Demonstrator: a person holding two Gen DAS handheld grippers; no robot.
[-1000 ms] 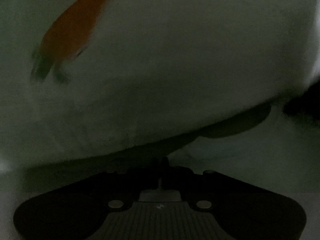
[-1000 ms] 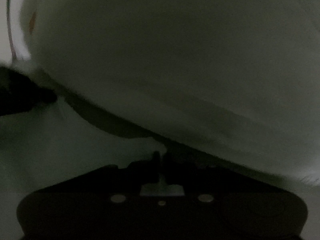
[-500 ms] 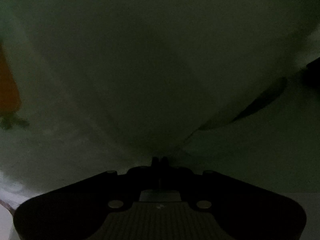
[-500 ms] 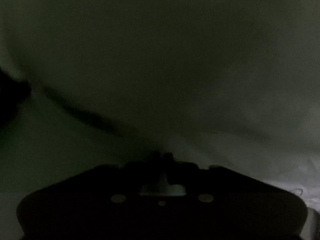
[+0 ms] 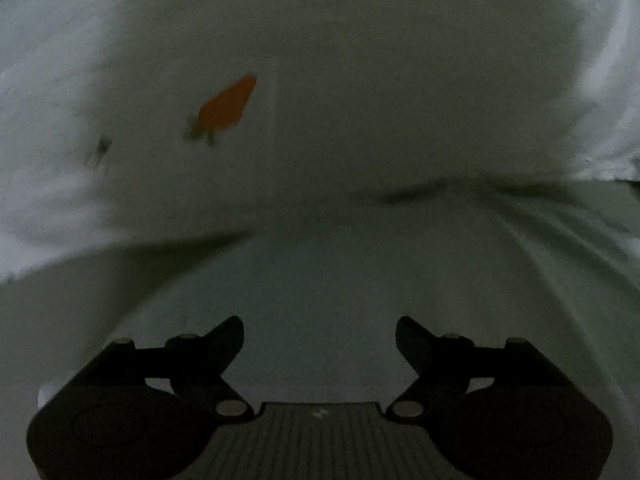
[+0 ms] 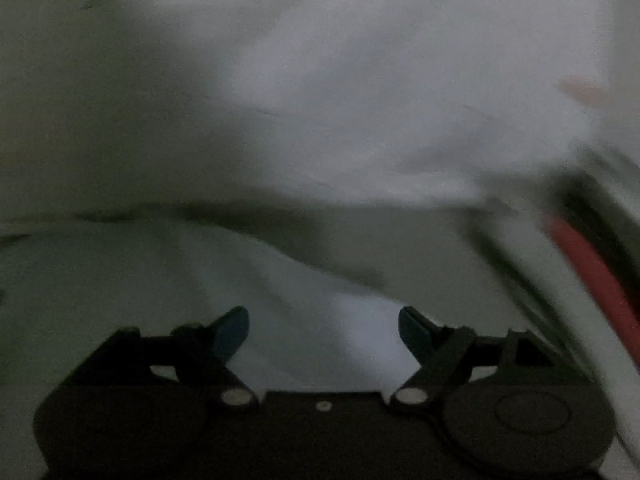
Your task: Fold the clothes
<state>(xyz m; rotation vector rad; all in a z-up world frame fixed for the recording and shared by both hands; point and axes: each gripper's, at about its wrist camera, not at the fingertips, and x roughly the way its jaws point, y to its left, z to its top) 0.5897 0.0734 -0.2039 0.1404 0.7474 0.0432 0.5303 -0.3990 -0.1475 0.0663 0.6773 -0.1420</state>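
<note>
A white garment (image 5: 360, 100) with a small orange carrot print (image 5: 226, 106) fills the left wrist view, its folded edge lying across the middle. My left gripper (image 5: 319, 338) sits just short of that edge, jaws opening wide, nothing between the fingers. In the blurred right wrist view the same white garment (image 6: 320, 120) lies ahead. My right gripper (image 6: 324, 330) has blue-tipped fingers (image 6: 232, 330); its jaws are opening with only cloth beneath them, none pinched.
A pale cloth-covered surface (image 5: 340, 280) lies under both grippers. At the right edge of the right wrist view a red strip (image 6: 592, 268) and dark lines run diagonally, blurred by motion.
Both grippers were shut on the white cloth and have let it go. Both have pulled back, so the garment now lies farther ahead and the carrot print sits nearer the centre.
</note>
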